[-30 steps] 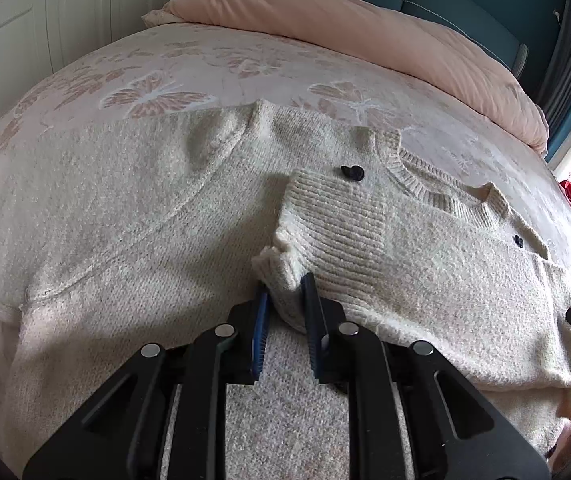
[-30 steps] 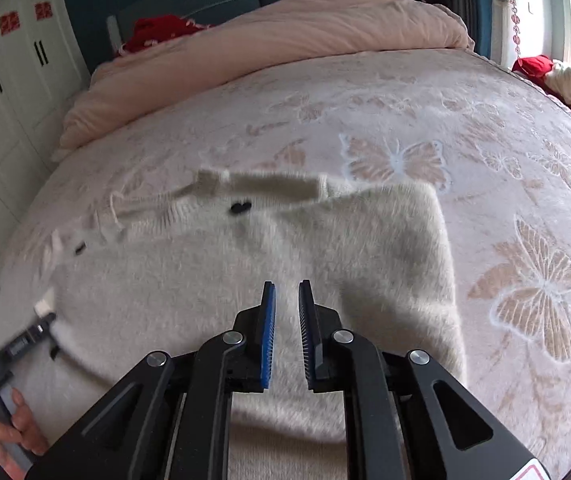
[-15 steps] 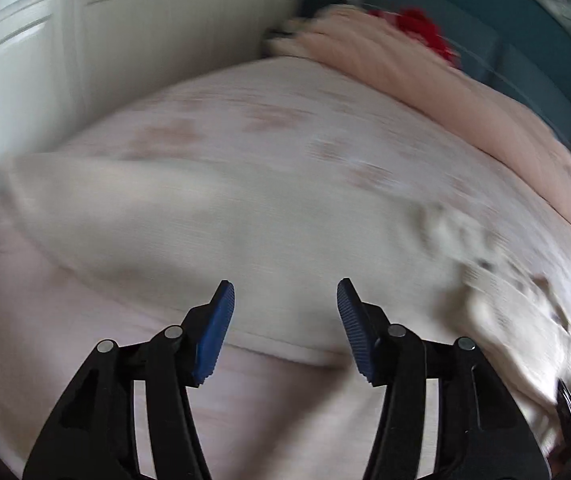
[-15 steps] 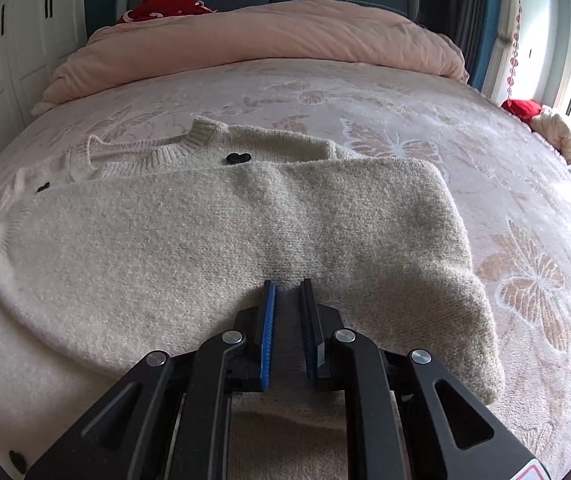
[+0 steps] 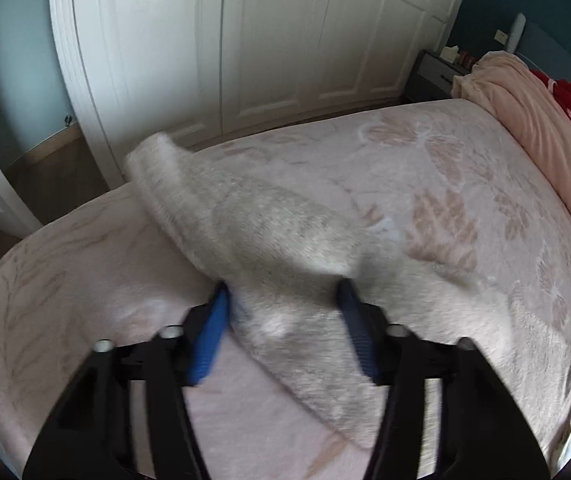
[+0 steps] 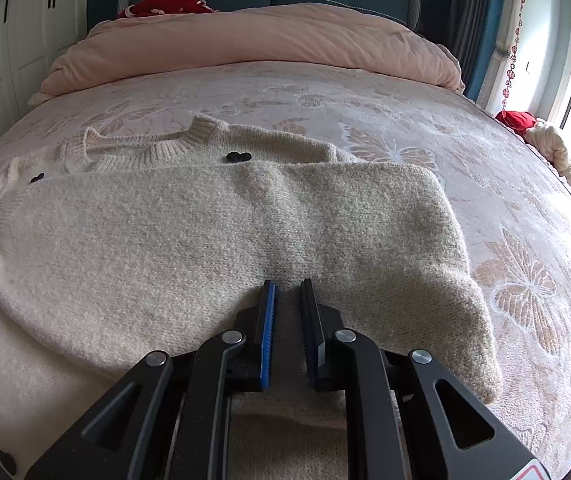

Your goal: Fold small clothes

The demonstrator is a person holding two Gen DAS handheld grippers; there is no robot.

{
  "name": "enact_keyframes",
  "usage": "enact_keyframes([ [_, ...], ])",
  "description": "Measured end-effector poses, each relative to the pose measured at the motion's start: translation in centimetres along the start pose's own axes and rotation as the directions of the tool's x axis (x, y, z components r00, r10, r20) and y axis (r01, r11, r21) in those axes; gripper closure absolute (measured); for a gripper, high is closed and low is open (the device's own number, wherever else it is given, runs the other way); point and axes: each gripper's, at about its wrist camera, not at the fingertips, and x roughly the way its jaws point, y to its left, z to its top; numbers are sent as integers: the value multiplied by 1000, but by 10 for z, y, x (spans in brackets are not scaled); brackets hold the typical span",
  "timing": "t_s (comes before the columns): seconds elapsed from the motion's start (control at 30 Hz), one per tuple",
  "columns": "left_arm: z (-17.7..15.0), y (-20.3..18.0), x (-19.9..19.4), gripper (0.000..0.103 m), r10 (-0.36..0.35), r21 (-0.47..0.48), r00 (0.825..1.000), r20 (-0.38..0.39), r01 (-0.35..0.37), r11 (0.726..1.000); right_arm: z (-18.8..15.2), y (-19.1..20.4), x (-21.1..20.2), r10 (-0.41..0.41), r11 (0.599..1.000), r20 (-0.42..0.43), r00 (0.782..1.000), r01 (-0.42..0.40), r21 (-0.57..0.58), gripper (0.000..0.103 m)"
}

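Now we were in the middle of folding the sweater point(image 6: 213, 240) on the bed point(image 6: 405, 120). Our left tool point(image 5: 283, 312) stood wide around a raised sleeve point(image 5: 245, 216), while our right tool point(image 6: 287, 320) was narrow, pinching the folded cloth just ahead. Next, the left should probably close.

A pink butterfly-patterned bed point(image 6: 425, 120) carries a cream knitted sweater point(image 6: 205, 232), with a rolled peach duvet point(image 6: 245, 40) at its head.
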Motion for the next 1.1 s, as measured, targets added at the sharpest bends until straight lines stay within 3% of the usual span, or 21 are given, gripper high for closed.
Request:
enact_keyframes([
  [0.03,1,-4,-1,80,-26,-2,1000,-1,26,1000,0,0,0,3,1000,1,1000,-3,3,90],
  [0.07,3,-9,-4,88,-28,7,1000,4,28,1000,0,-1,1,6,1000,2,1000,-6,6,90],
  [0.17,4,-33,-33,90,-44,71,994,97,37,997,-1,-2,1,15,1000,4,1000,-15,14,90],
  [0.3,3,-88,-88,91,-175,194,967,183,139,971,-1,-4,2,23,1000,6,1000,-23,21,90],
  [0.43,-22,-162,-152,91,-384,332,909,162,316,889,-1,-6,1,32,999,8,999,-33,29,90],
  [0.5,-47,-203,-177,91,-482,390,872,89,415,822,-1,-7,2,38,999,9,999,-39,34,90],
  [0.6,-97,-257,-199,91,-569,458,822,-25,516,724,-1,-8,2,47,998,10,999,-47,42,90],
  [0.67,-135,-281,-204,88,-585,500,805,-99,548,671,-1,-9,2,53,997,10,999,-53,47,90],
  [0.77,-206,-312,-191,84,-540,559,807,-241,570,603,-1,-10,1,61,997,11,998,-62,54,90],
  [0.8,-234,-317,-182,83,-501,584,818,-282,560,587,-1,-11,1,64,996,11,998,-64,56,90],
  [0.87,-263,-315,-171,75,-454,613,840,-297,532,584,-1,-11,0,68,996,11,998,-69,59,90],
  [0.9,-272,-307,-171,70,-449,619,847,-284,520,589,-1,-12,0,73,995,10,997,-73,62,90],
  [0.97,-280,-286,-176,46,-439,617,867,-234,482,622,0,-14,0,86,994,7,996,-86,70,89],
  [1.07,-263,-251,-175,40,-430,605,886,-174,440,663,6,-17,-3,111,990,-15,994,-110,85,88],
  [1.1,-261,-241,-179,39,-416,619,897,-147,412,669,12,-17,-10,118,989,-22,993,-116,89,83],
])
